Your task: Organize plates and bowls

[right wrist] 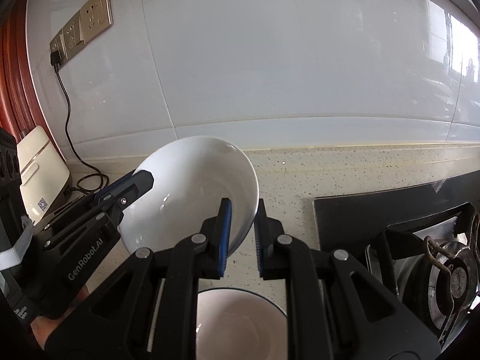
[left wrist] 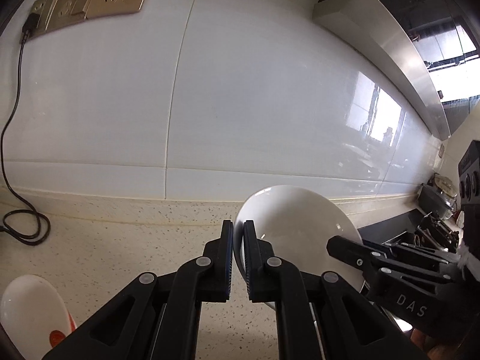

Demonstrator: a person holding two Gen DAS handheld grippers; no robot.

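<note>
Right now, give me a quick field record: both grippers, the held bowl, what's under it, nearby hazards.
left gripper: shut on white bowl's rim
right gripper: straddling the opposite rim, gap visible on the outer side
white bowl: tilted, lifted off the countertop
second bowl: below right gripper, upright
gas stove: right of the bowls
charger cable: far left, plugged in

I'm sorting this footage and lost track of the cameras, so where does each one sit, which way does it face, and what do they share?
Left wrist: sits on the left tool, facing the tiled wall over the counter; its fingers pinch the white bowl, and the right tool enters from the right.
Right wrist: sits on the right tool, facing the same wall beside the stove; its fingers straddle the bowl's rim, not touching, above a second bowl.
Shared: bowl, both tools, wall, outlets, cable.
</note>
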